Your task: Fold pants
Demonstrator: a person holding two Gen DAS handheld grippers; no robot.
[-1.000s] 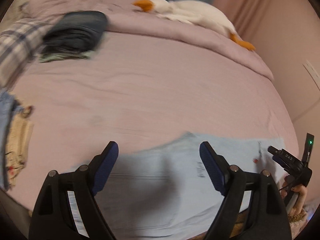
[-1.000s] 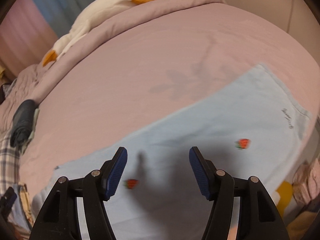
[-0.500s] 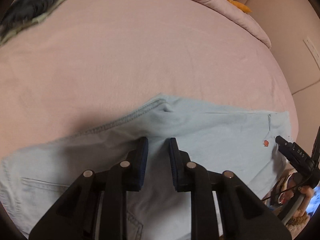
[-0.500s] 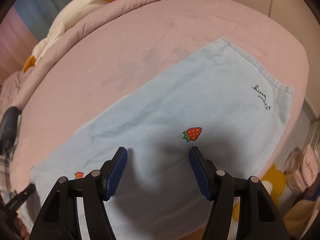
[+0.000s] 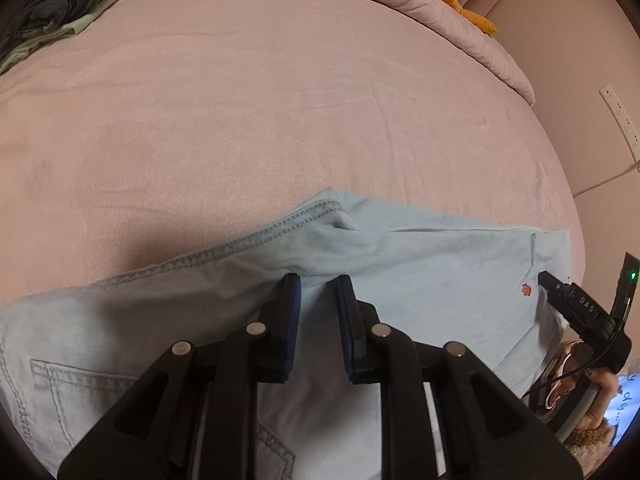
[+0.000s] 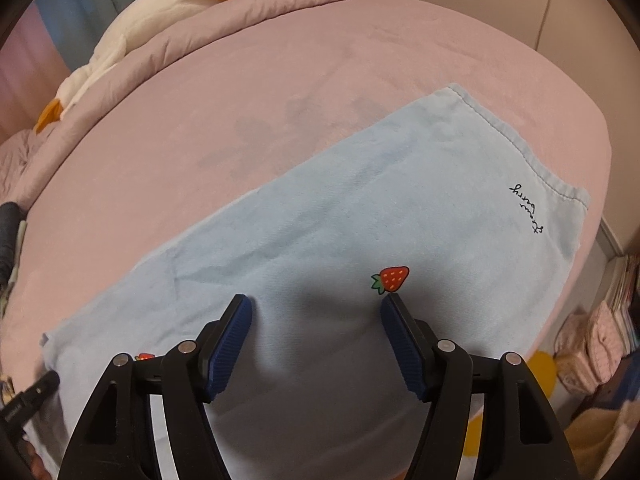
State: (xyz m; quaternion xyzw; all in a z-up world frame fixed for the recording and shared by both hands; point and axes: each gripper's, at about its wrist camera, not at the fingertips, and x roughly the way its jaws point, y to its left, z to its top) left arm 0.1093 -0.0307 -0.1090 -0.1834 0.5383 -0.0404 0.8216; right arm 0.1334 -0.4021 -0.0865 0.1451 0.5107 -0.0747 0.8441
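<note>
Right gripper [image 6: 316,304] lowered, spread above pants [image 6: 360,208] strawberry print [image 6: 391,279].

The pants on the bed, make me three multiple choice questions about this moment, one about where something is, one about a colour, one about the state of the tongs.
1. Where does the plush goose lie?
A. on the rolled duvet at the far end of the bed
B. on the pants
C. on the floor

2. What colour are the pants?
A. black
B. light blue
C. dark green

3. How do the two tongs stand?
A. both wide open
B. left nearly closed on a ridge of fabric, right open
C. right closed, left open

Answers:
1. A, the white goose rests along the pink duvet, far from the pants.
2. B, the denim is pale blue, with a red strawberry printed on it.
3. B, the left tongs pinch a raised fold near the stitched seam, while the right tongs stand spread over flat cloth.
</note>
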